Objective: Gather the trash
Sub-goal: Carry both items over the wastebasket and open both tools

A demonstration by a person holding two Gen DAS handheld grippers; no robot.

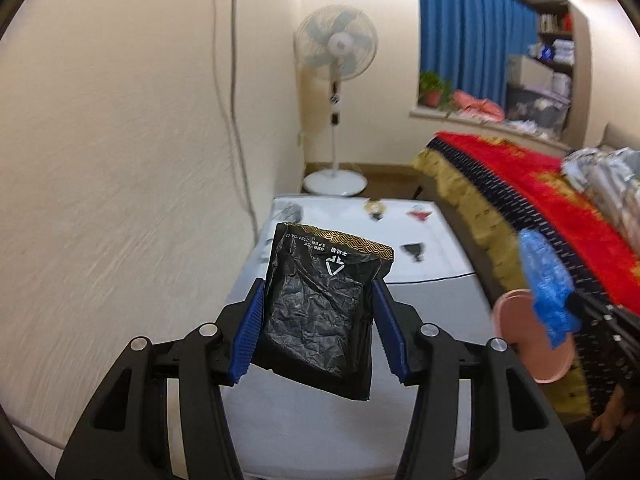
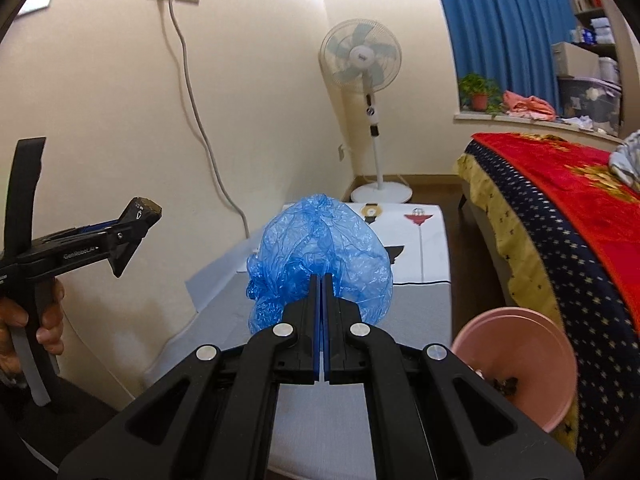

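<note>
Cream walls, a blue curtain (image 2: pixel 500 36) and a standing fan (image 2: pixel 362 60) frame a bedroom where a white table (image 2: pixel 416 264) runs along the wall beside a bed with a red blanket (image 2: pixel 560 184). A pink bin (image 2: pixel 516 360) sits at the table's right edge, against the bed. The left gripper (image 1: pixel 318 328) is clamped on a crumpled black snack wrapper (image 1: pixel 320 304), its blue pads pressing both sides, held above the table's near end. The right gripper (image 2: pixel 321 320) has its jaws together, pinching a blue plastic bag (image 2: pixel 320 248) that balloons beyond the tips. Both loads probably go to the bin next; each should be carried fully over the rim before release, since the light plastic may drift. Small flat items near the table's far edge are too indistinct to identify, and the bin's contents are mostly hidden.
</note>
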